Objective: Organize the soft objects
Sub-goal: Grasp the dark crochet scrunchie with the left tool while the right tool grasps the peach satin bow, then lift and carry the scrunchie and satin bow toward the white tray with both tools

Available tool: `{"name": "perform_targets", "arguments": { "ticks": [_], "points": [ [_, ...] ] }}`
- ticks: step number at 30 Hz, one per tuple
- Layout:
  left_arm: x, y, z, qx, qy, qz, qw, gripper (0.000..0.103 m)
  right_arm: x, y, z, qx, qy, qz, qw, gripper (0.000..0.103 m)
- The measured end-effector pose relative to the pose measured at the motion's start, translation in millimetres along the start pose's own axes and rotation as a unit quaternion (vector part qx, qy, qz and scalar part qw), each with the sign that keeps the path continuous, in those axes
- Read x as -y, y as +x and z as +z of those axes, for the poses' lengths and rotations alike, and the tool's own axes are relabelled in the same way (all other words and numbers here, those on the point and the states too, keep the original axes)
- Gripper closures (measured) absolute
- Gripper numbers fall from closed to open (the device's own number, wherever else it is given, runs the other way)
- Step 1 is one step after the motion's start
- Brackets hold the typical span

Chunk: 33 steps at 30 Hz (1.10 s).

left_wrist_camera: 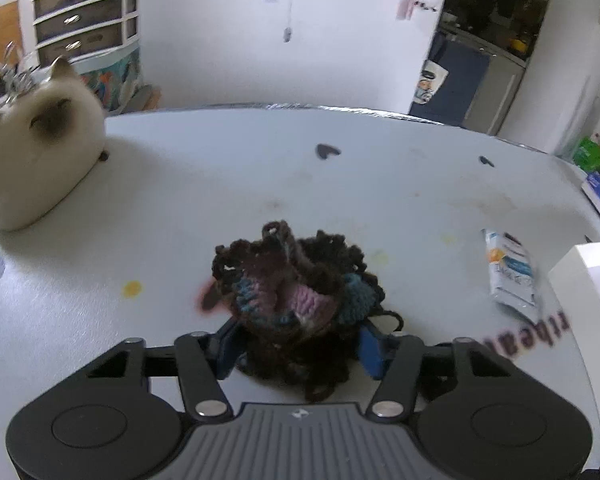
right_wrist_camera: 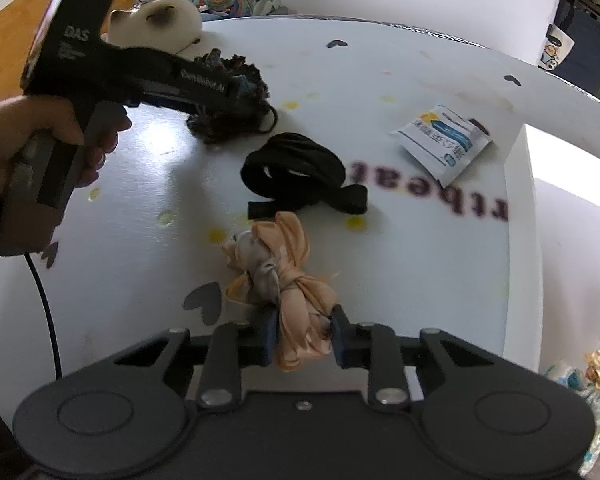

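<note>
Left gripper (left_wrist_camera: 298, 346): dark crocheted yarn bundle (left_wrist_camera: 290, 294), brown with purple and teal patches, sits on the table (left_wrist_camera: 380, 200) between half-closed jaws, spilling toward 12 o'clock. Right gripper (right_wrist_camera: 302, 334): jaws narrow, clamped on knotted peach satin scarf (right_wrist_camera: 288, 280); black strap coil (right_wrist_camera: 300, 170) at 12 o'clock.

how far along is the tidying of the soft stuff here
Nothing looks sorted yet. In hand: the right gripper pinches the peach cloth bow; the left gripper sits around the dark knitted piece. Left: the black band and the plush cat, loose on the table.
</note>
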<state>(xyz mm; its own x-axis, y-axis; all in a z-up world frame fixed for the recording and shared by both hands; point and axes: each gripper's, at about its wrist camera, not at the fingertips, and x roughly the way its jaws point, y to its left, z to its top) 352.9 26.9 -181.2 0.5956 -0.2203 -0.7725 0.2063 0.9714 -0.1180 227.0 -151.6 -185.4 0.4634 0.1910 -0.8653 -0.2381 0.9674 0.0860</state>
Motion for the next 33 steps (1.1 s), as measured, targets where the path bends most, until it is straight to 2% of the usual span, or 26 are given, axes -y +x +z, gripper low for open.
{"name": "perform_targets", "arguments": {
  "ticks": [8,10,11,12,17,19,20,21,23,25,33],
  "points": [
    [-8.0,-18.9,-11.6,0.003,-0.019,-0.004,0.9998,0.056,-2.3,-3.6,-0.4,0.011,-0.005,0.003,1.000,0.078],
    [-8.5,-25.3,-14.5,0.003,-0.022,-0.004,0.9997,0.065,-3.1,-5.0,-0.9,0.013,-0.007,0.004,1.000,0.078],
    [-8.9,-28.9,-16.1,0.004,-0.025,-0.003,0.9997,0.090,-3.6,-5.6,-1.2,0.014,-0.008,0.005,1.000,0.078],
    [-9.5,-33.0,-18.2,0.004,-0.031,-0.003,0.9995,0.101,-4.1,-6.3,-1.8,0.015,-0.008,0.006,1.000,0.078],
    [-11.4,-41.6,-30.1,-0.005,-0.048,0.001,0.9988,0.101,-6.3,-10.7,-4.6,0.022,-0.012,0.010,1.000,0.078],
    [-10.6,-44.8,-32.9,0.000,-0.048,0.001,0.9988,0.094,-6.4,-13.3,-6.3,0.026,-0.014,0.012,0.999,0.078],
    [-9.5,-46.9,-33.2,0.005,-0.048,0.000,0.9988,0.071,-6.1,-14.1,-7.4,0.027,-0.014,0.013,0.999,0.078],
    [-8.8,-48.8,-33.0,0.010,-0.048,-0.002,0.9988,0.042,-5.7,-14.9,-8.4,0.028,-0.014,0.013,0.999,0.078],
    [-7.7,-51.5,-31.3,0.026,-0.049,0.001,0.9985,0.019,-3.9,-16.9,-10.5,0.029,-0.010,0.013,0.999,0.078],
    [-4.2,-50.8,-25.1,0.042,-0.034,0.003,0.9986,0.018,-1.7,-19.3,-12.3,0.031,-0.007,0.011,0.999,0.078],
    [1.3,-17.2,-1.9,0.050,0.043,-0.017,0.9977,0.017,5.9,-25.4,-16.6,0.034,0.010,0.005,0.999,0.078]
  ]
}}
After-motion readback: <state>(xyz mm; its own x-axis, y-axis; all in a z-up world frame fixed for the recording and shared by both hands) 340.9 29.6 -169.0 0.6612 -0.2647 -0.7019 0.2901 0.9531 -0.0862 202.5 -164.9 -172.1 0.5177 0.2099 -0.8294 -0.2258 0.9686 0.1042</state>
